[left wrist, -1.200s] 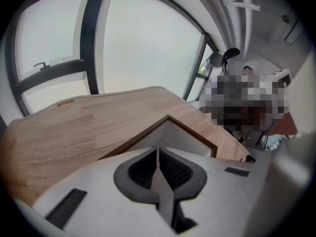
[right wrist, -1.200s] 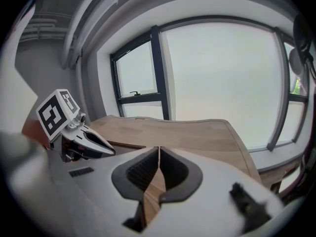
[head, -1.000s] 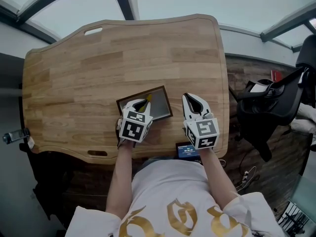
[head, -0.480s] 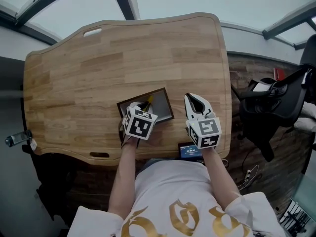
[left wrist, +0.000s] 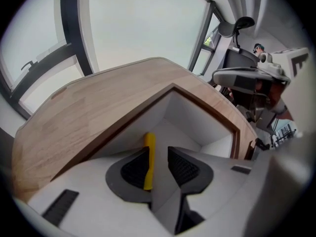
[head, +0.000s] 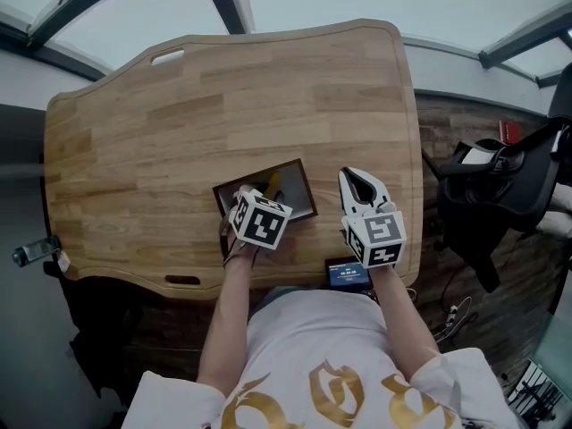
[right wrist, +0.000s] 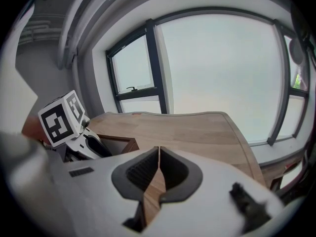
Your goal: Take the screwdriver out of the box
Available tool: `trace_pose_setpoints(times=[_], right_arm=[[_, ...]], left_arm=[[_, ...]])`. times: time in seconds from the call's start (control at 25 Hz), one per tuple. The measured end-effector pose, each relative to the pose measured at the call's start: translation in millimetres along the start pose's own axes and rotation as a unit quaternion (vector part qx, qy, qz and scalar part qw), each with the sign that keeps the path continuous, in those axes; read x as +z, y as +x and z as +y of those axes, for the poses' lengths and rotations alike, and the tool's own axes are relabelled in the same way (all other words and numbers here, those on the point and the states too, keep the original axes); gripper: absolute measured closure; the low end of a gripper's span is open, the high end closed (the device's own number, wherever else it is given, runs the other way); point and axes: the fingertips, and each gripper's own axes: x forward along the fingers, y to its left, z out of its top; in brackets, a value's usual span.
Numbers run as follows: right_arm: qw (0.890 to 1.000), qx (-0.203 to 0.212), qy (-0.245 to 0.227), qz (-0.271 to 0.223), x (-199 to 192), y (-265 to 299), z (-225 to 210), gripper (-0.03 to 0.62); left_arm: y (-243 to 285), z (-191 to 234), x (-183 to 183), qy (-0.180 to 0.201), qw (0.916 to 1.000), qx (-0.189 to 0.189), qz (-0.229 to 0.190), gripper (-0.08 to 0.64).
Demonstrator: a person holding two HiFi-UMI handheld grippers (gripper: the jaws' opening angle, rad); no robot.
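A shallow dark-rimmed box [head: 300, 184] with a white inside lies on the wooden table near its front edge. In it is a yellow-handled screwdriver [head: 273, 182]. My left gripper [head: 256, 195] points steeply down into the box [left wrist: 199, 104]. Its jaws have just been opening, and the screwdriver [left wrist: 148, 158] stands between them beside the left pad, with a gap to the right pad. My right gripper [head: 358, 177] rests to the right of the box, shut with nothing in it [right wrist: 159, 153].
A small device with a lit screen [head: 345, 273] lies at the table's front edge under my right hand. A black office chair [head: 490, 190] stands off the table's right side. The table [head: 223, 96] stretches bare wood behind the box.
My left gripper has tipped more steeply down into the box, its marker cube shifting slightly right and toward me. My right gripper has hardly moved.
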Motion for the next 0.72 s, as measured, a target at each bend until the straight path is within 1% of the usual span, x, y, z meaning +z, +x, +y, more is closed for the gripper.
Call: trace_pose_setpoints(times=[0.16, 0.28, 0.52, 0.72], right_arm=[[1.000, 0.002, 0.003, 0.002, -3.4, 0.7, -2.0, 0.558], [1.000, 0.003, 0.005, 0.002, -3.9, 1.5, -3.7, 0.558], [1.000, 0.003, 0.009, 0.003, -5.8, 2.8, -6.6, 0.558], [1.000, 0.006, 0.009, 0.010, -10.8, 4.3, -8.5, 0.558]], left_arm=[[2.9, 4.0, -0.6, -0.002, 0.9998, 0.017, 0.005, 0.415], [4.0, 6.1, -0.3, -0.005, 0.9997, 0.021, 0.009, 0.409], [9.0, 2.7, -4.8, -0.007, 0.9994, 0.003, 0.033, 0.388], [9.8, 2.8, -3.0, -0.012, 0.9991, -0.004, 0.041, 0.382]])
